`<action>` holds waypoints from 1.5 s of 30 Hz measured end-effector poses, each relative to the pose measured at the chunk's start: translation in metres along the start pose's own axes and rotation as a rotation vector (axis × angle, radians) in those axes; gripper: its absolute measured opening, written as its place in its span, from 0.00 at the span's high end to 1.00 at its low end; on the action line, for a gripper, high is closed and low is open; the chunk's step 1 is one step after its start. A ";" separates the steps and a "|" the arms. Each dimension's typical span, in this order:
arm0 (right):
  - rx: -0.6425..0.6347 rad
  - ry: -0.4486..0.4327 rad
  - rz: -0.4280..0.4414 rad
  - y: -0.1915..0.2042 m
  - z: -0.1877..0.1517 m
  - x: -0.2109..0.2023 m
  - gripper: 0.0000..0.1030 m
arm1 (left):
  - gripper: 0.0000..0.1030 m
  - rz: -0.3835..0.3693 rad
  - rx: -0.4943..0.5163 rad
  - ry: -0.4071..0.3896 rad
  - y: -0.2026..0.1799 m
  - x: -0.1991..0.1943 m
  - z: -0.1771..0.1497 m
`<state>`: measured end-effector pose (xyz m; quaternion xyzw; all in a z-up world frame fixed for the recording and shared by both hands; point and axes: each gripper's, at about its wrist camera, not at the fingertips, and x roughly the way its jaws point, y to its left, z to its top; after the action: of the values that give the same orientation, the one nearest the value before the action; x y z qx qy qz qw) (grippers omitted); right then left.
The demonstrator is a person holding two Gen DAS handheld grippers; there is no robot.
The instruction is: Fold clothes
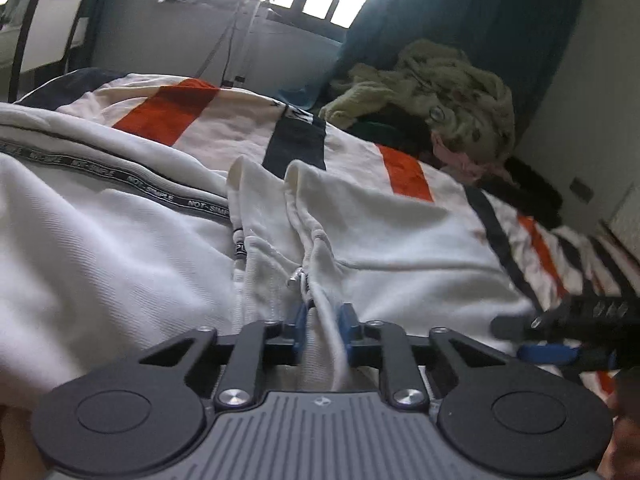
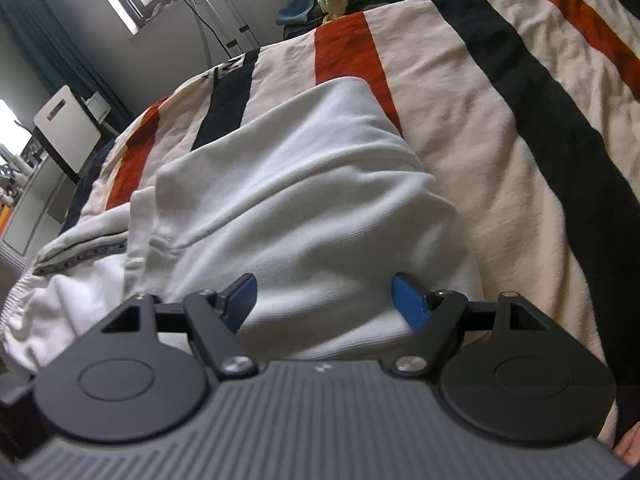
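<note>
A white zip jacket (image 1: 120, 248) with a black "NOT-SIMPLE" tape stripe lies on a striped bedspread (image 1: 408, 176). My left gripper (image 1: 322, 326) is shut on the jacket's front edge by the zipper, with white cloth pinched between its blue pads. In the right wrist view the same jacket (image 2: 304, 200) lies bunched in front. My right gripper (image 2: 326, 300) is open, its blue pads (image 2: 408, 304) wide apart over the cloth and holding nothing. The right gripper also shows in the left wrist view (image 1: 548, 350) at the right edge.
The bedspread (image 2: 500, 92) has white, orange and black stripes. A pile of yellowish and dark clothes (image 1: 440, 92) lies at the far right of the bed. A white chair (image 1: 52, 20), a window and teal curtains (image 1: 460, 12) stand beyond.
</note>
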<state>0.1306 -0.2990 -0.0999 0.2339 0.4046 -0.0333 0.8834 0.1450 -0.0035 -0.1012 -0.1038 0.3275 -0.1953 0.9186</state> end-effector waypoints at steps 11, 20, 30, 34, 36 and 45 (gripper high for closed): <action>-0.186 -0.021 -0.076 0.015 -0.007 0.000 0.26 | 0.90 0.091 0.035 -0.003 -0.015 -0.018 -0.007; -0.151 0.004 -0.078 0.010 -0.008 0.006 0.24 | 0.40 0.026 -0.041 -0.005 0.001 -0.045 -0.001; -0.084 0.007 -0.060 0.005 -0.009 -0.006 0.26 | 0.02 0.294 -0.530 -0.066 0.123 -0.133 0.005; -0.065 0.010 -0.055 0.003 -0.006 -0.004 0.25 | 0.03 0.351 -0.811 -0.128 0.186 -0.147 0.003; -0.052 0.011 -0.050 0.001 -0.003 -0.002 0.26 | 0.05 0.400 -0.869 -0.180 0.203 -0.147 0.007; -0.060 0.014 -0.058 0.002 -0.001 0.004 0.24 | 0.61 0.471 -0.981 -0.248 0.256 -0.113 0.026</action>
<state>0.1331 -0.2965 -0.1021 0.1955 0.4183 -0.0450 0.8859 0.1558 0.2775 -0.0995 -0.4656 0.2838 0.2042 0.8130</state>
